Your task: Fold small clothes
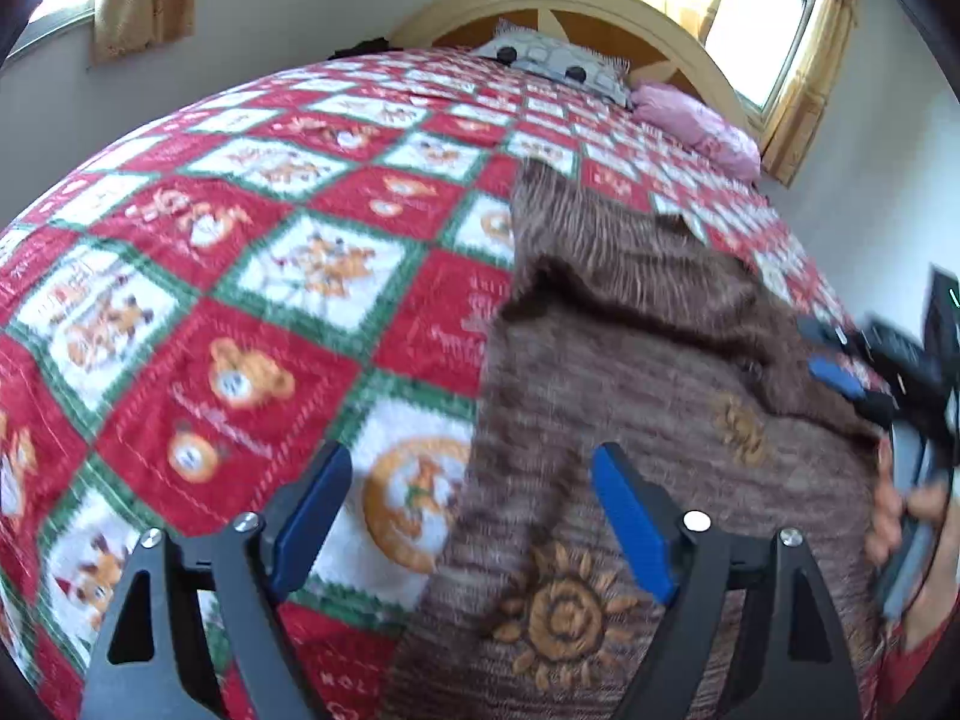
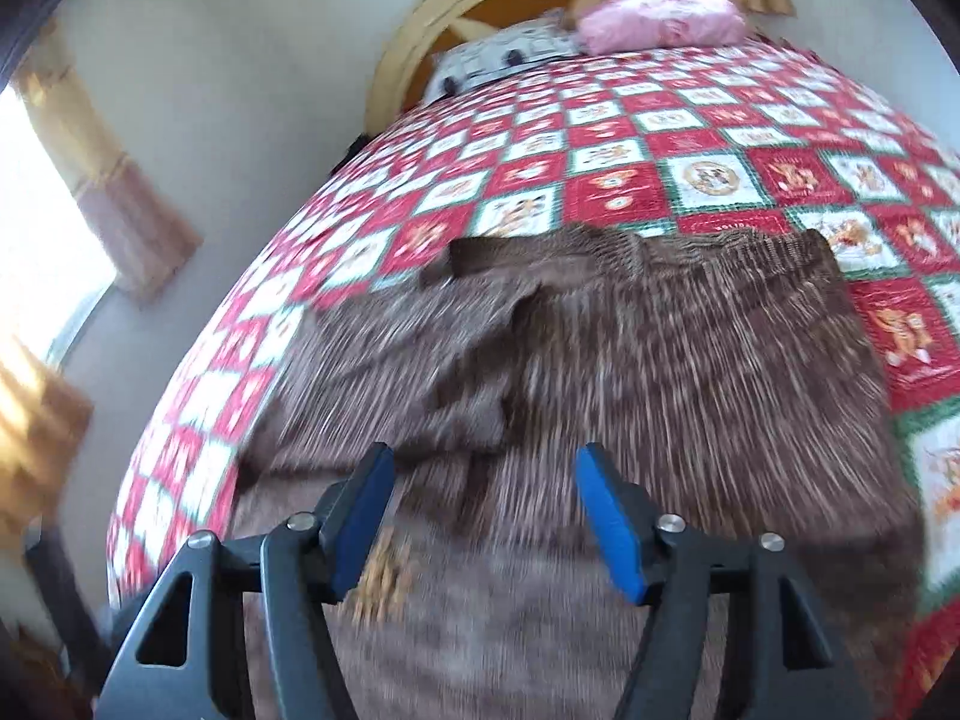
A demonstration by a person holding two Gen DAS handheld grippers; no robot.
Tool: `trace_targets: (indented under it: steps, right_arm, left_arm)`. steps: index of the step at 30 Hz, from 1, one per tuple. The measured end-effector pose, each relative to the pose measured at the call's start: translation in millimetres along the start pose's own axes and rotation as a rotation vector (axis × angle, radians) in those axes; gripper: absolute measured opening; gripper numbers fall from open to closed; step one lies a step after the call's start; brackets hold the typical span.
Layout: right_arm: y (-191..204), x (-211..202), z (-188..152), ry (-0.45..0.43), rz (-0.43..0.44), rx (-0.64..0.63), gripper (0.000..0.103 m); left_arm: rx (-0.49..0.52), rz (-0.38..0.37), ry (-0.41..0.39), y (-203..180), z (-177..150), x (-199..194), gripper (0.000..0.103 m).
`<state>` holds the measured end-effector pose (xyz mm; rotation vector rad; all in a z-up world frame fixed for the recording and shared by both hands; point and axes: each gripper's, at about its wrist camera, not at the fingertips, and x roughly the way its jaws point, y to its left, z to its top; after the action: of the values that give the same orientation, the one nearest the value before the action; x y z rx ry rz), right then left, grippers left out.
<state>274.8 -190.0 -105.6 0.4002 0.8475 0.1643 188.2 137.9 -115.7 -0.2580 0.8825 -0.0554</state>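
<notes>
**Both hand-held grippers spread above brown garment on bed**

1. Garment position. I see the brown knit garment (image 1: 660, 360) lying on the bed, on top of the red, white and green patchwork quilt (image 1: 240, 276). It is partly folded: an upper layer lies over the lower one, leaving a dark, uneven edge across the middle. Orange sun motifs (image 1: 555, 612) show on the near part of the fabric.

2. Left hand-held gripper (image 1: 471, 516). Its blue fingers are spread wide and hold nothing. One finger is above the quilt, the other above the garment's left edge.

3. Right hand-held gripper (image 2: 486, 516). Its blue fingers are also spread and hold nothing. Both are above the brown fabric. In the left wrist view it appears at the garment's right edge (image 1: 840, 372), with the operator's hand (image 1: 900, 516) near it.

4. Surroundings. A pink pillow (image 2: 660, 21) and a patterned white pillow (image 1: 558, 63) rest against the yellow curved headboard (image 1: 600, 0).

Both views carry motion blur; fine detail of the fold is not readable.
</notes>
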Motion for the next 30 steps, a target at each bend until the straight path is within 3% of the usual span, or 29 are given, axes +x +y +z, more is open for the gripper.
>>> trace_targets:
  steps: [2, 3, 6, 8, 9, 11, 15, 17, 22, 25, 28, 30]
  right_arm:
    - [2, 24, 6, 0.035, 0.009, 0.009, 0.061]
    - [4, 34, 7, 0.047, -0.008, -0.005, 0.054]
    - [20, 48, 7, 0.036, -0.090, -0.101, 0.045]
    - [33, 50, 5, 0.049, -0.170, -0.202, 0.007]
    - [40, 48, 3, 0.059, -0.177, -0.246, 0.004]
    - [42, 37, -4, 0.049, -0.171, -0.262, 0.003]
    - [35, 36, -21, 0.060, -0.238, -0.308, 0.004]
    - [30, 35, -23, 0.041, -0.218, -0.304, 0.004]
    - [35, 30, -24, 0.098, -0.232, -0.337, 0.004]
    - [29, -7, -33, 0.085, -0.169, -0.278, 0.004]
    - [19, -68, -50, 0.014, -0.108, -0.245, 0.004]
    - [9, -115, -67, -0.034, -0.090, -0.254, 0.004]
  left_arm:
    - [0.038, 0.025, -0.033, -6, -6, -1, 0.085]
    - [0.057, 0.036, -0.038, -9, -8, 0, 0.087]
    - [0.070, 0.030, -0.040, -11, -8, 3, 0.093]
    - [0.071, 0.025, -0.037, -12, -7, 6, 0.096]
    - [0.074, 0.021, -0.035, -12, -6, 8, 0.097]
    - [0.078, 0.013, -0.035, -12, -6, 7, 0.099]
    - [0.067, -0.010, -0.034, -9, -7, 8, 0.101]
    - [0.074, -0.007, -0.030, -10, -9, 8, 0.103]
    - [0.102, 0.001, -0.019, -13, -10, 9, 0.103]
    - [0.080, -0.055, -0.027, -6, -10, 4, 0.103]
    - [0.073, -0.140, -0.003, 7, -7, -4, 0.103]
    - [0.085, -0.153, 0.014, 14, -5, -13, 0.103]
